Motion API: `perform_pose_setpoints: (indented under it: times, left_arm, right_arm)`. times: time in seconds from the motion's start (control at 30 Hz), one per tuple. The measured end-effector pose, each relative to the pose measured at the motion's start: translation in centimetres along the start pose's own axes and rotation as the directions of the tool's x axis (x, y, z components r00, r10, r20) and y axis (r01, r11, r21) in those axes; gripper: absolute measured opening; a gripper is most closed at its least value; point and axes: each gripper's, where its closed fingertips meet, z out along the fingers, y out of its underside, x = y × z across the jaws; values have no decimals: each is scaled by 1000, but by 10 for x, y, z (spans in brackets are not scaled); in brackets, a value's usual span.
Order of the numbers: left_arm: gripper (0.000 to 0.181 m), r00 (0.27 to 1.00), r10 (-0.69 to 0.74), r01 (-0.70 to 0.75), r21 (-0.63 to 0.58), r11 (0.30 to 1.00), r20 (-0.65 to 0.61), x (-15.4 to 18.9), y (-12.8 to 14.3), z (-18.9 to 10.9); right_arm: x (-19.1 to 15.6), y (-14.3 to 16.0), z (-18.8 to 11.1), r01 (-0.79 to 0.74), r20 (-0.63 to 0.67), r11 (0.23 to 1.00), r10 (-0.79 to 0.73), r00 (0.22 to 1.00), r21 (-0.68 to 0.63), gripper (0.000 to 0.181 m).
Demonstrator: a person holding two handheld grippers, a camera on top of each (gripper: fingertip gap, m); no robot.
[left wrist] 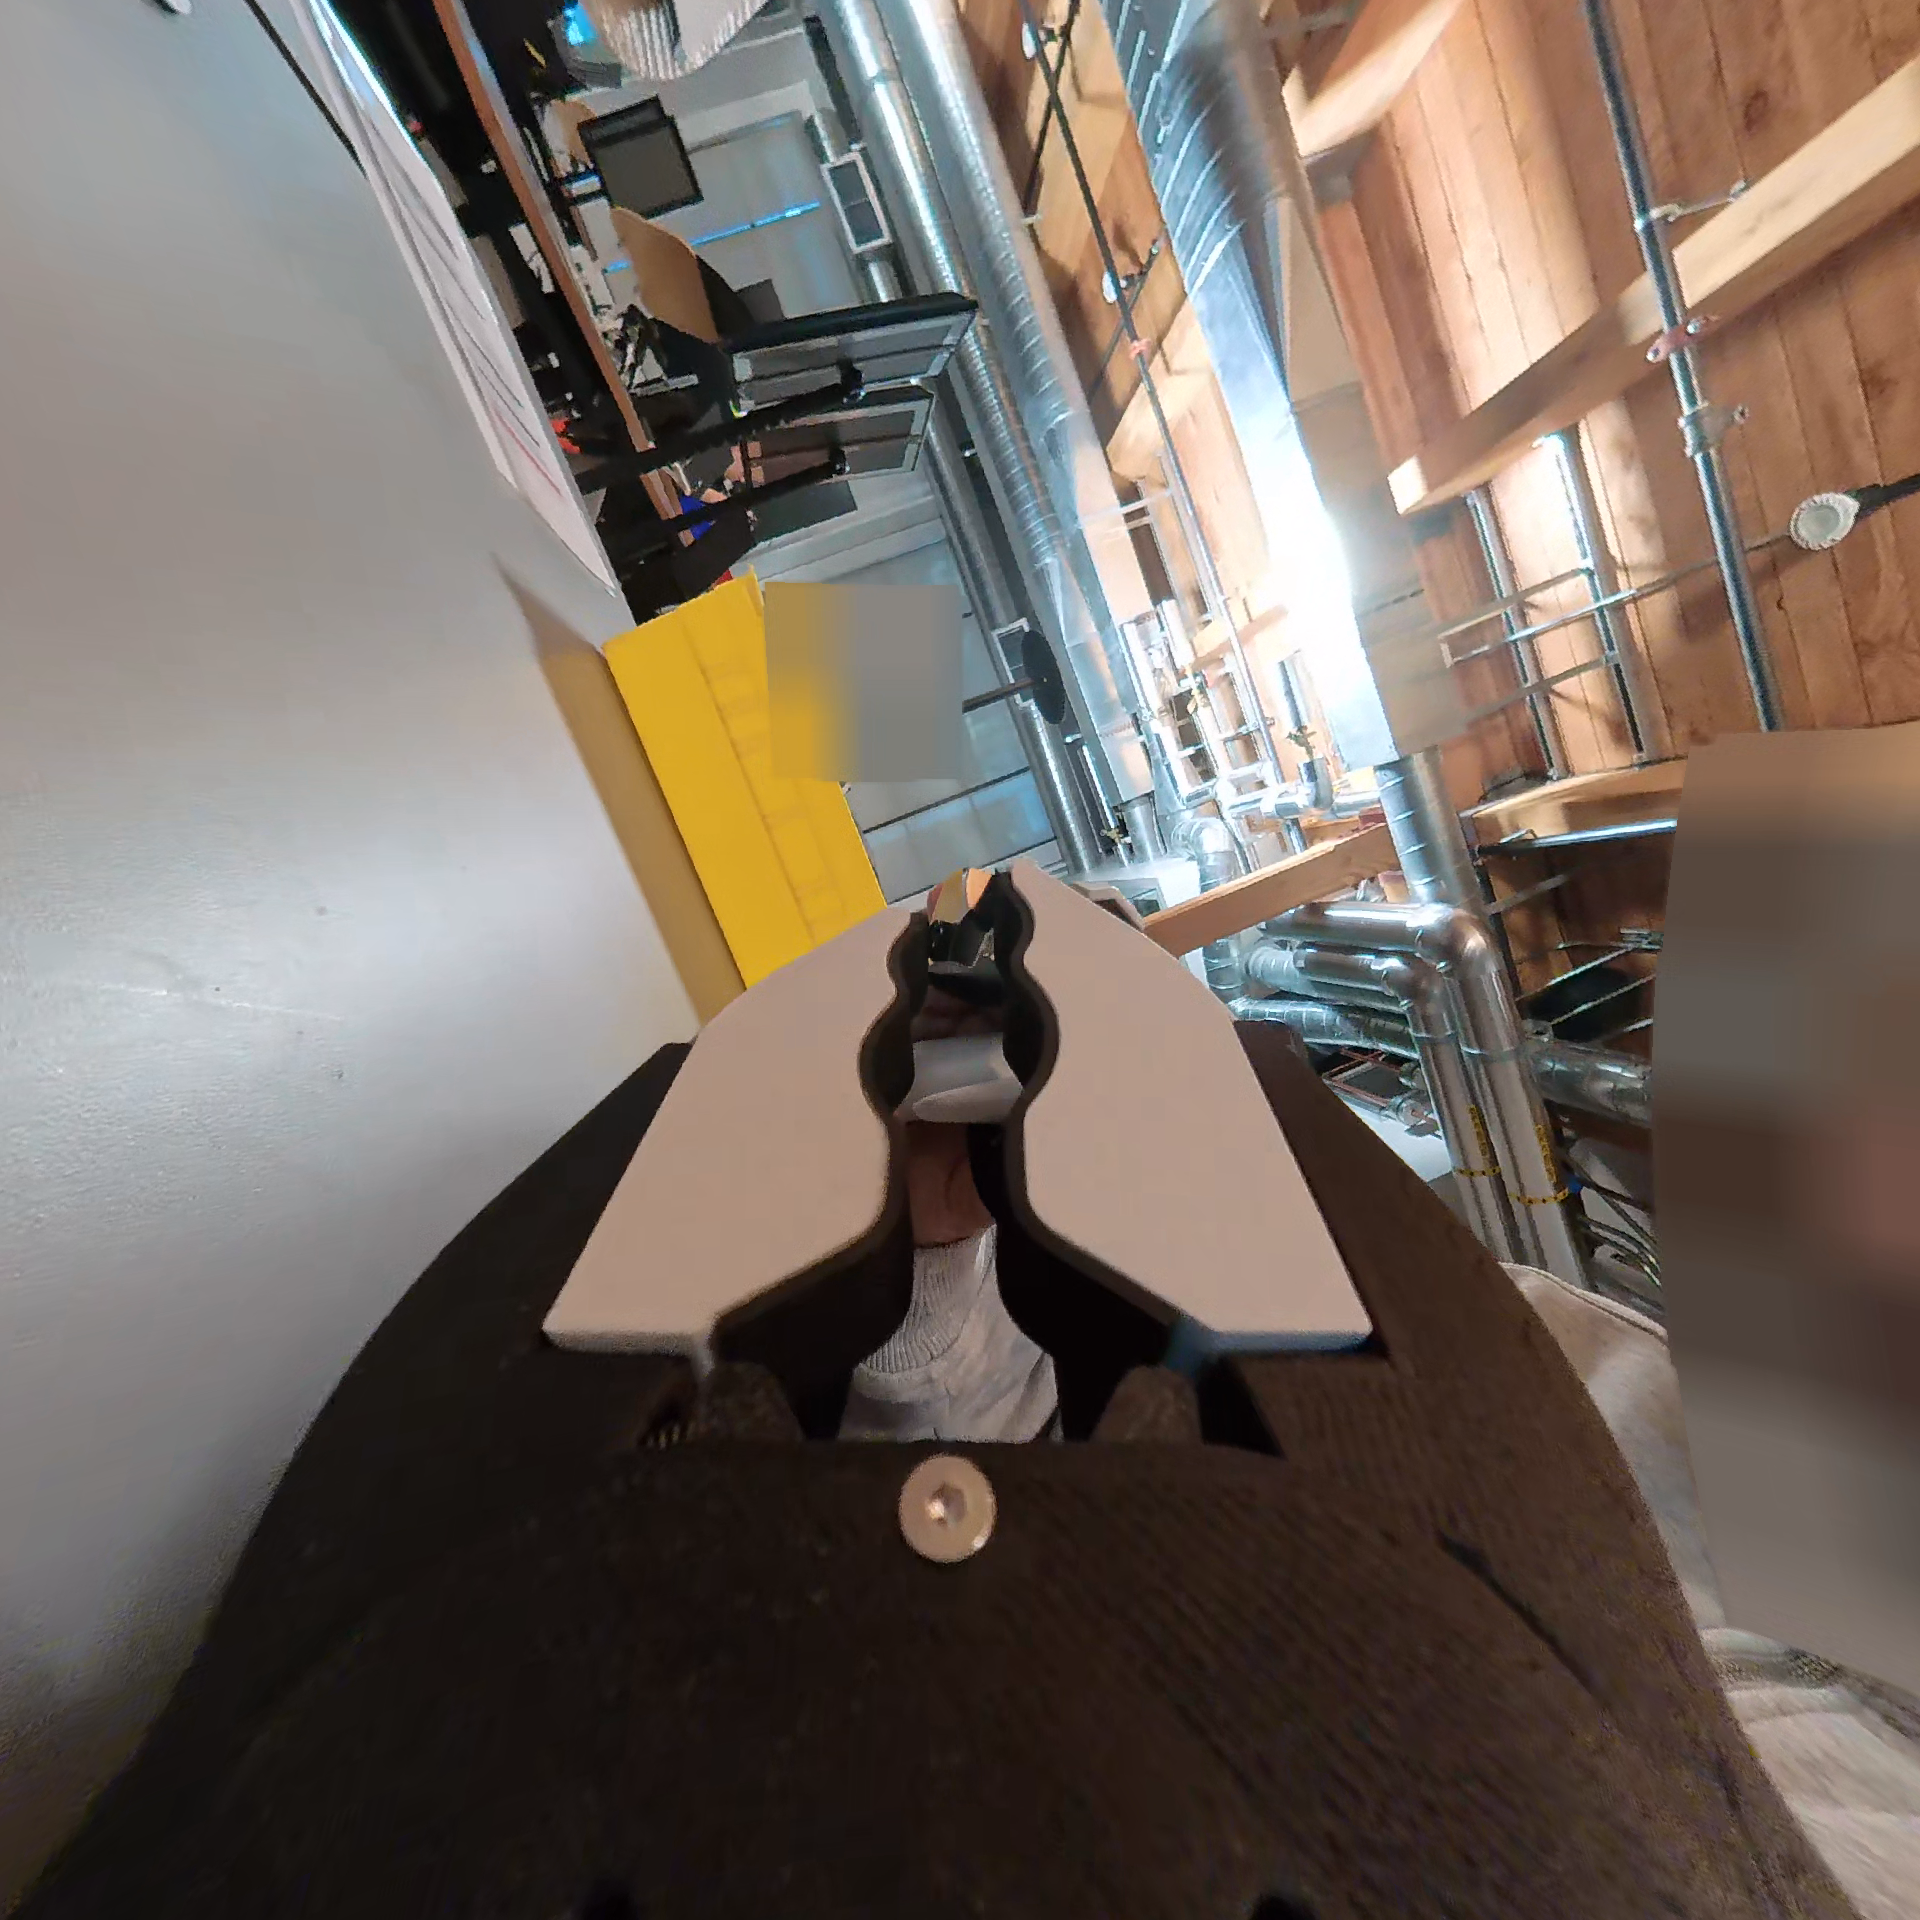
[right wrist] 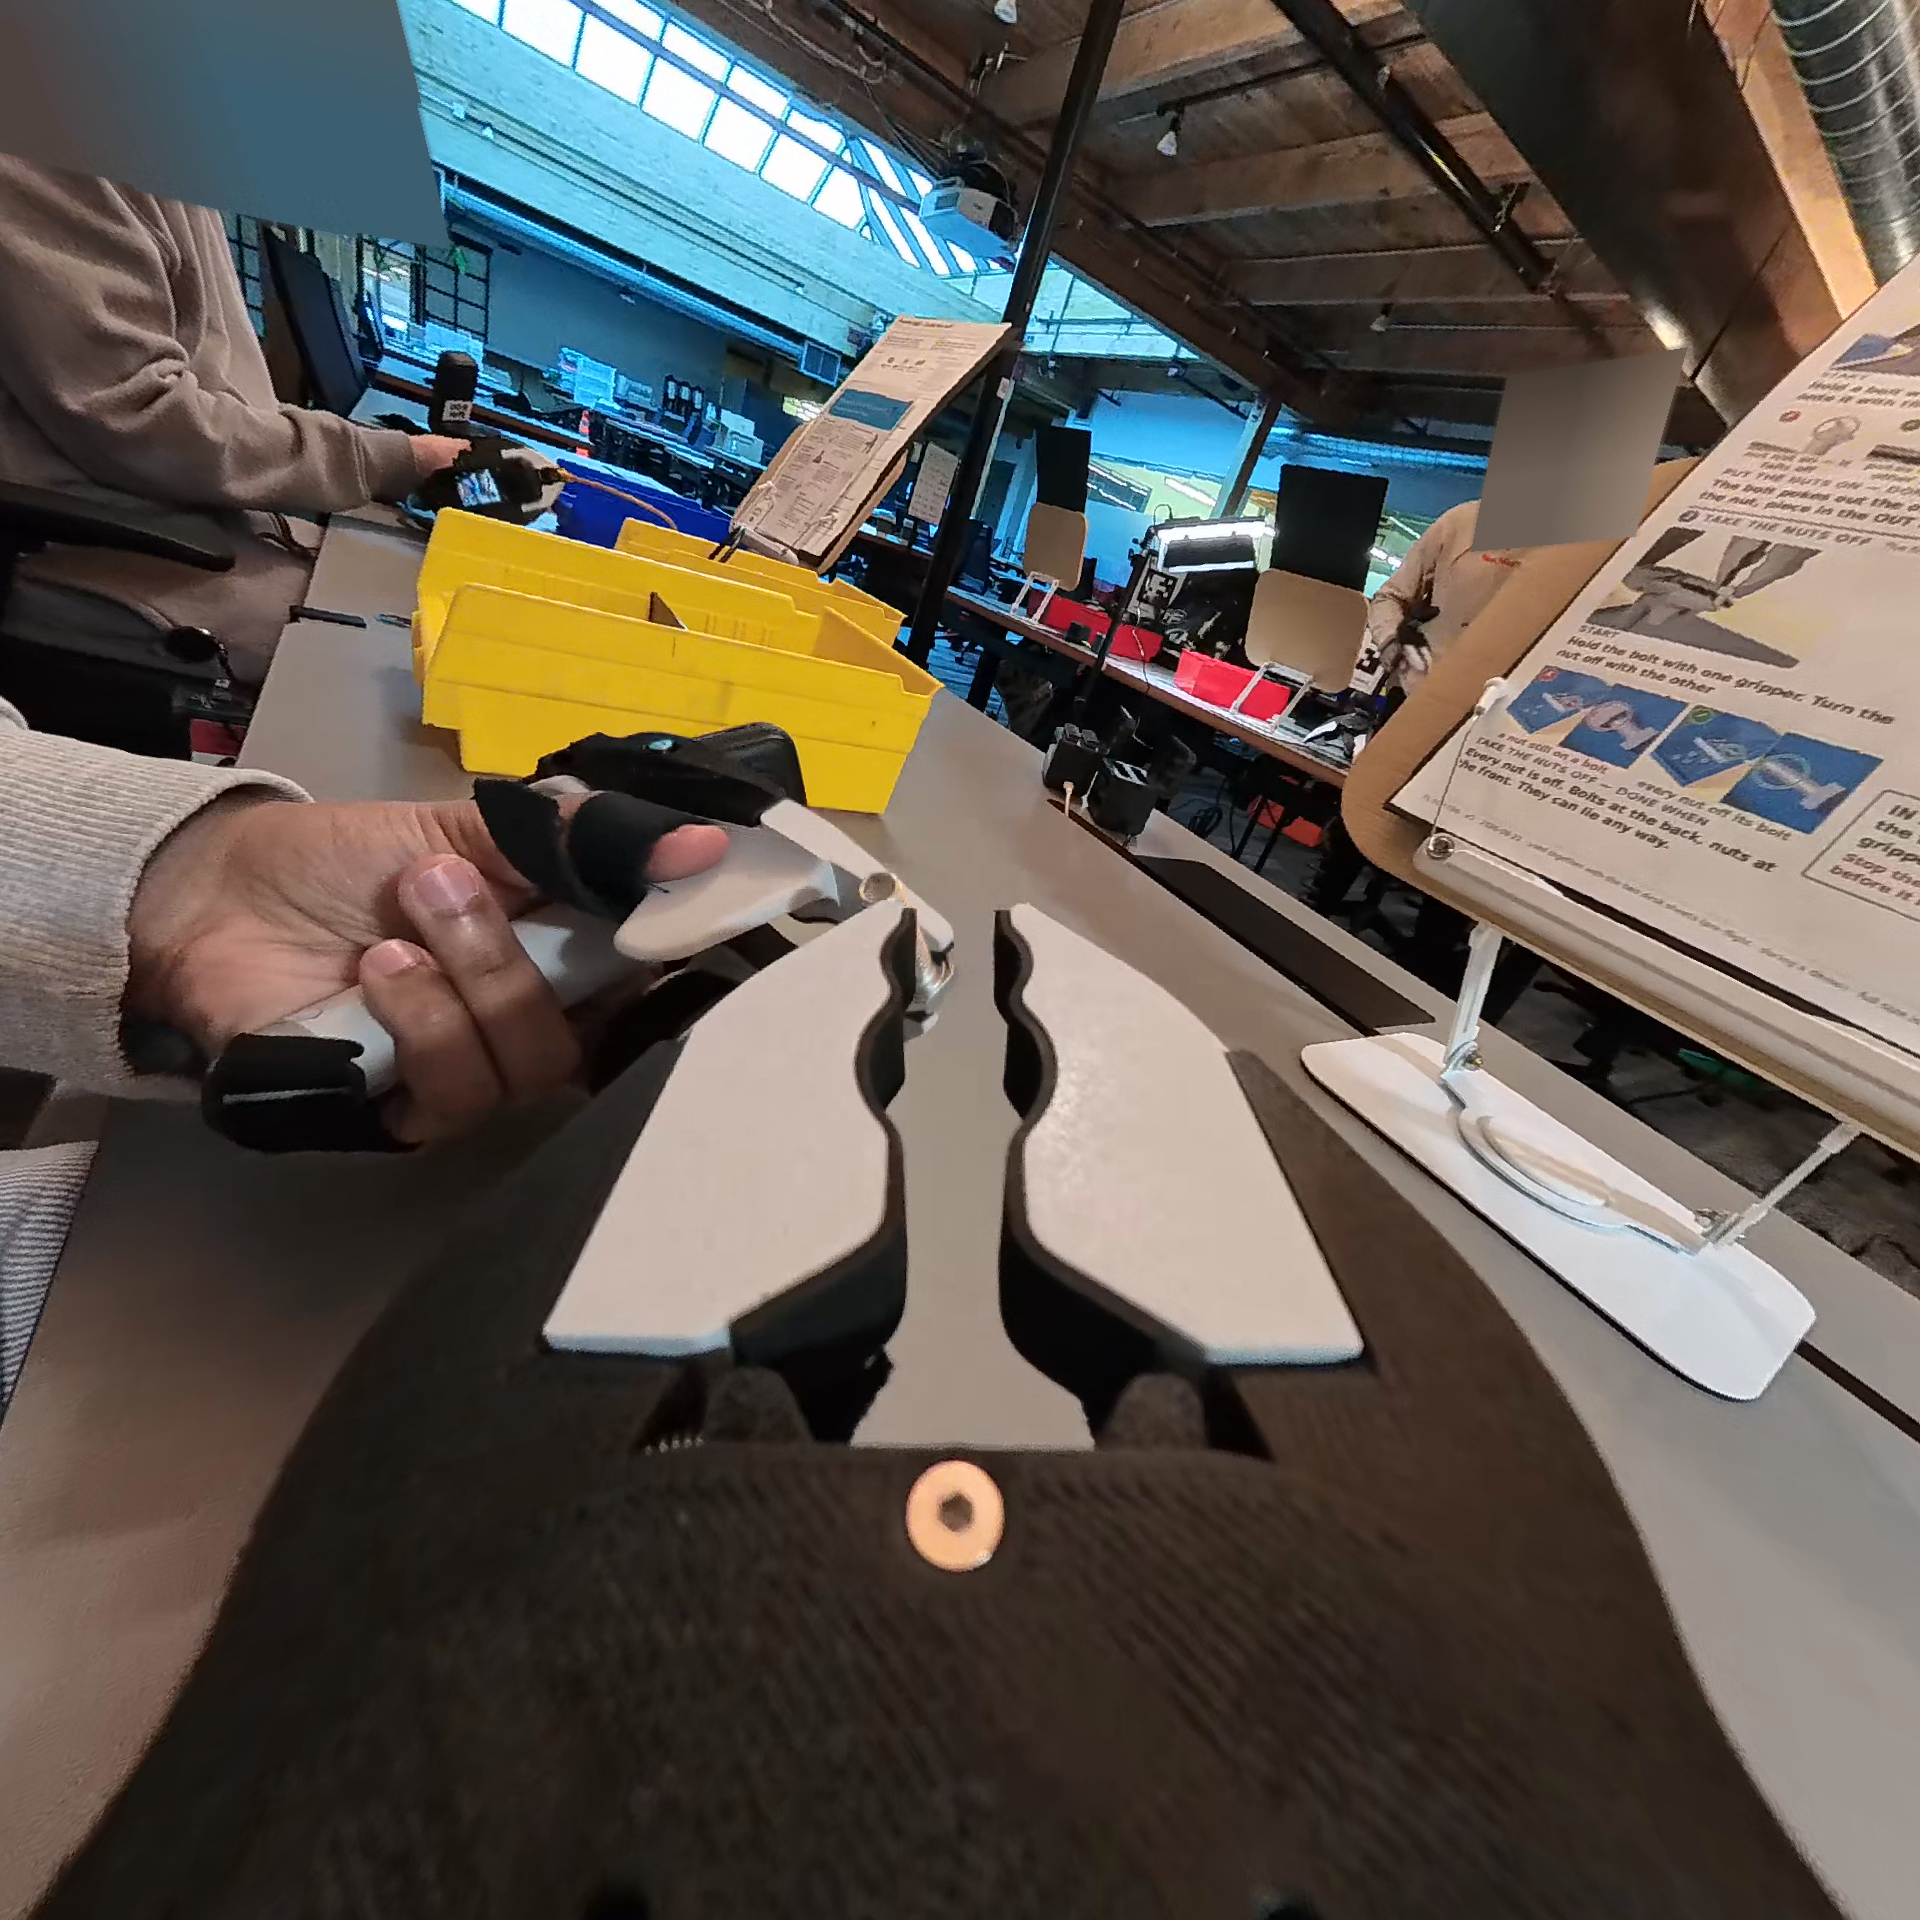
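In the right wrist view, a hand (right wrist: 343,935) holds my left gripper (right wrist: 883,902) in from the left. It is shut on the head of a silver bolt (right wrist: 921,961), which hangs down with a nut (right wrist: 932,1000) on its shaft. My right gripper (right wrist: 951,920) is open. Its fingers stand on either side of the bolt, with the left fingertip (right wrist: 883,935) close beside it. In the left wrist view the camera is rolled on its side. There my left gripper (left wrist: 971,896) is closed, with the shiny bolt (left wrist: 961,902) at its tips. A white finger (left wrist: 956,1081) of the right gripper shows through the gap.
Two yellow bins (right wrist: 665,665) stand on the grey table (right wrist: 1039,831) behind the grippers; one also shows in the left wrist view (left wrist: 748,779). A printed sheet on a board (right wrist: 1662,727) with a white base (right wrist: 1558,1226) stands at the right. Another person's arm (right wrist: 208,416) is at the far left.
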Motion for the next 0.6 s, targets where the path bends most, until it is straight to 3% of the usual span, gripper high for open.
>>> perform_pose_setpoints:
  times: [0.03,0.6]
  left_arm:
    - [16,1000,-4,4,-5,1000,0,0,1,1]
    - [15,1000,-23,23,-42,999,-5,0,10,5]
  right_arm:
    - [-1,0,0,3,1,1000,-3,1000,-1,14]
    - [-12,7,4,74,31,997,-73,997,-32,16]
